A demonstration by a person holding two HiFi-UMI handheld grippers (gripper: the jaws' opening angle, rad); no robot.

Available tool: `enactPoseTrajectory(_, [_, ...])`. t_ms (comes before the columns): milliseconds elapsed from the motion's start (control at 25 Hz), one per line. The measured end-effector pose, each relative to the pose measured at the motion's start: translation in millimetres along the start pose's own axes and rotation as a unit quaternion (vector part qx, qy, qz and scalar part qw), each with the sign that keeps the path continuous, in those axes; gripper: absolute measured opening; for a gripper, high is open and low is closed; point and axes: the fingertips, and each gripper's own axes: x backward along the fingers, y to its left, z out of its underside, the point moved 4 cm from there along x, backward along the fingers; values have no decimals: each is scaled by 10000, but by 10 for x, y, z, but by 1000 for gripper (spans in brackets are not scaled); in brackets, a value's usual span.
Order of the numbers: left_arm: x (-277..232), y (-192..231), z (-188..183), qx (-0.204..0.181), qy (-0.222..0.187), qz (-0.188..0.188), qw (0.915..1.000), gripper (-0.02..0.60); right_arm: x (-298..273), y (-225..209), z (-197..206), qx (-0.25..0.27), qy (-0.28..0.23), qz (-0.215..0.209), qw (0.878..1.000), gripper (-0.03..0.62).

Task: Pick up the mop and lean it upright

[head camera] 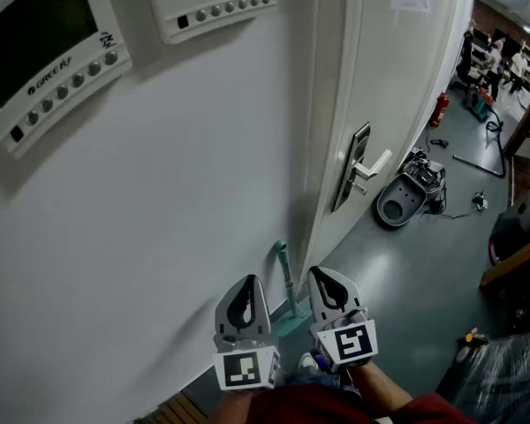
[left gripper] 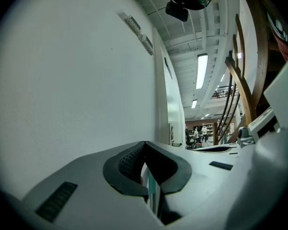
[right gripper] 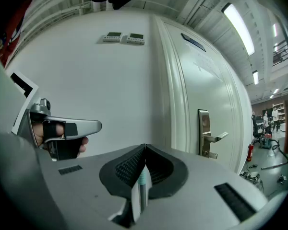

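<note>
The mop stands upright against the white wall beside the door frame; its teal handle (head camera: 284, 268) runs down to a teal head (head camera: 291, 323) on the floor. My left gripper (head camera: 244, 297) and right gripper (head camera: 327, 283) hover on either side of it, both shut with tips touching and nothing held. In the left gripper view the pads (left gripper: 129, 164) meet, and a sliver of teal mop (left gripper: 152, 191) shows through the slit below. The right gripper view shows the same closed tips (right gripper: 145, 146), with a strip of the pole (right gripper: 141, 183) behind them.
A white door with a metal lever handle (head camera: 364, 168) is just right of the mop. Two control panels (head camera: 49, 47) (head camera: 214, 3) hang on the wall. A grey machine (head camera: 409, 197) and cables lie on the floor farther right, near wooden furniture (head camera: 512, 263).
</note>
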Motion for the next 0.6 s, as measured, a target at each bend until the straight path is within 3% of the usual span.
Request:
enactPoseTrajectory(360, [5, -3, 6, 18, 27, -7, 10000, 14, 2, 2, -39, -31, 42, 22, 10000, 18])
enactPoseTrajectory(600, [12, 3, 8, 5, 42, -8, 10000, 14, -12, 16, 10, 207, -268, -10, 9994, 17])
